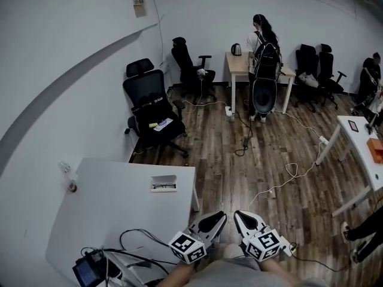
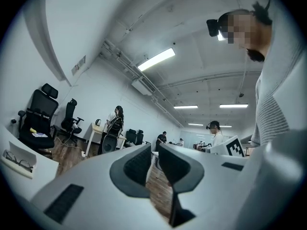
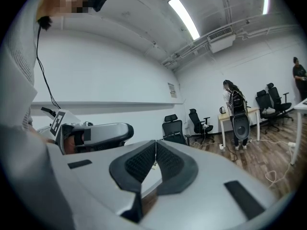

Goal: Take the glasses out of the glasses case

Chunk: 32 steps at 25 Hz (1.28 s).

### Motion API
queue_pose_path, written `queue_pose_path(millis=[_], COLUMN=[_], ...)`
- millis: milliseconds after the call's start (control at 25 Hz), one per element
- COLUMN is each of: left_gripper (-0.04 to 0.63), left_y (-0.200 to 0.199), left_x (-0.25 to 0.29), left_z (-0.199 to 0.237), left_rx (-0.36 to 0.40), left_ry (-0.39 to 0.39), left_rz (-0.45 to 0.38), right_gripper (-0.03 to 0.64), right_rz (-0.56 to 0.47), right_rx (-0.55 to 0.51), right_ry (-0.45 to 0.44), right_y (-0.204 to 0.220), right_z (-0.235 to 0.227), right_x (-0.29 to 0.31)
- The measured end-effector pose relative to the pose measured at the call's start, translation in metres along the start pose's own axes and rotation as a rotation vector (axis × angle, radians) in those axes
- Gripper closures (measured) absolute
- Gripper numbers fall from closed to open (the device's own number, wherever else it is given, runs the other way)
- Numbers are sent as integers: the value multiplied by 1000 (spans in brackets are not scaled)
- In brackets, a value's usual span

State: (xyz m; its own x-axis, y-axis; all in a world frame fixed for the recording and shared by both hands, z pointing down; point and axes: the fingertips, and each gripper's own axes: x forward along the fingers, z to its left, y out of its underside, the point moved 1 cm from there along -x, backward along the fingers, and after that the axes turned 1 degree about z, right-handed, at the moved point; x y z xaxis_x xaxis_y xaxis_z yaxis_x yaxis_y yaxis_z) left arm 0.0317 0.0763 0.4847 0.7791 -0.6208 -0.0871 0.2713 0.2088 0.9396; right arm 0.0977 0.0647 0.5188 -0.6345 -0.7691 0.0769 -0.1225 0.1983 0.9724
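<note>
With my left gripper (image 2: 154, 152) slightly ajar, my right gripper (image 3: 155, 150) closed, both empty, I'd approach the seemingly open case (image 1: 163, 183) by the table's (image 1: 114, 214) right edge level and slowly.

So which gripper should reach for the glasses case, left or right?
Probably left. The left gripper sits nearer the table where the open glasses case lies, its jaws slightly apart and empty. The right gripper is farther, jaws together.
</note>
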Motion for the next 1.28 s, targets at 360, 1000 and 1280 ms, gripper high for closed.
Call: queue_pose_path(millis=[360, 1000, 1280], left_gripper=[540, 540, 540], left_y=[-4, -36, -40], left_x=[8, 61, 64], left_z=[36, 115, 142], left_rx=[-11, -4, 0], left_ry=[-72, -204, -242], left_rz=[7, -91, -95], right_gripper=[604, 603, 603], right_rz=[11, 53, 58], right_rx=[-8, -77, -65], right_ry=[-65, -302, -348], right_y=[-18, -54, -55], right_z=[-26, -53, -53], right_x=[59, 156, 182])
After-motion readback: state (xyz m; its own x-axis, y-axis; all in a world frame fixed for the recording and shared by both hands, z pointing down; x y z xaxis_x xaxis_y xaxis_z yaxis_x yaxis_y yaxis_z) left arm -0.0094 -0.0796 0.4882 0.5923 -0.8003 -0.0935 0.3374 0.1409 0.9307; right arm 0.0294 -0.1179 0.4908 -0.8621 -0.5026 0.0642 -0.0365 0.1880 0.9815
